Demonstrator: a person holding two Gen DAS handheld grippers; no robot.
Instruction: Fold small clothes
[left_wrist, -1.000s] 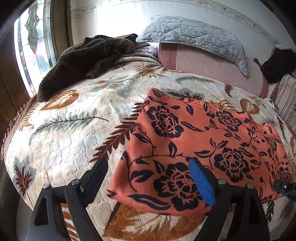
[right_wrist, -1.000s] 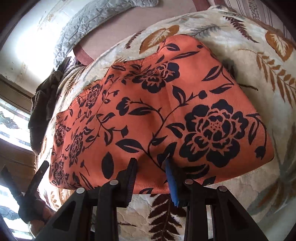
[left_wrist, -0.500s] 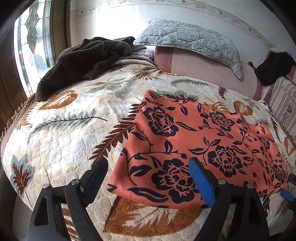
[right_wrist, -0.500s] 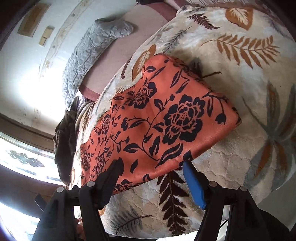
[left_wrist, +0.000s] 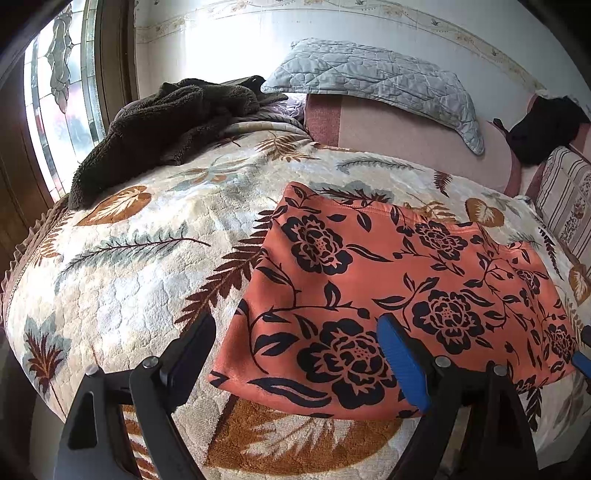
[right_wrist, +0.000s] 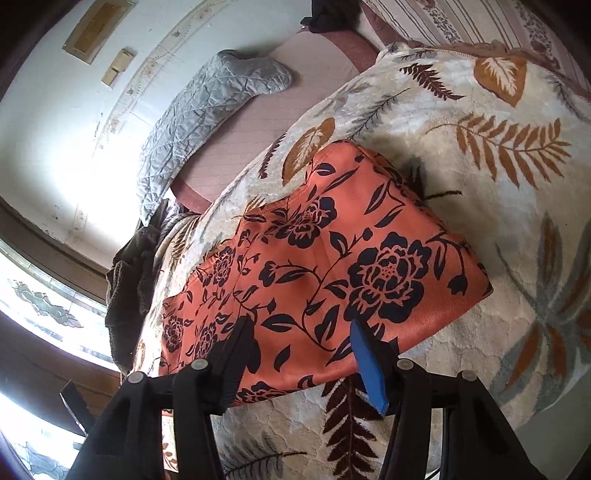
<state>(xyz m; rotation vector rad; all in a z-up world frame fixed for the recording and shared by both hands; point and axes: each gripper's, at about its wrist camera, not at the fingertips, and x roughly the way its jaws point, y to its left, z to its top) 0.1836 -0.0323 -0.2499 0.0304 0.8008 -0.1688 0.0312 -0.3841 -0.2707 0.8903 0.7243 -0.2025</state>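
Orange floral garment (left_wrist: 399, 291) is lying flat, apparently folded once, on the leaf-print blanket (left_wrist: 122, 266), stretching from six toward three o'clock, while I am hovering my left gripper (left_wrist: 295, 354) wide open and empty, my right gripper (right_wrist: 299, 354) having just been narrowing, gripping nothing, further folds likely remaining.

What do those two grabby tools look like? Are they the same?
They look like twins. The left tool and the right tool are each made of matte black plastic, with two chunky angled arms dotted with round silver bolts. On each, one finger has a black pad and the other a bright blue ribbed pad. No cables, sleeves or writing show.
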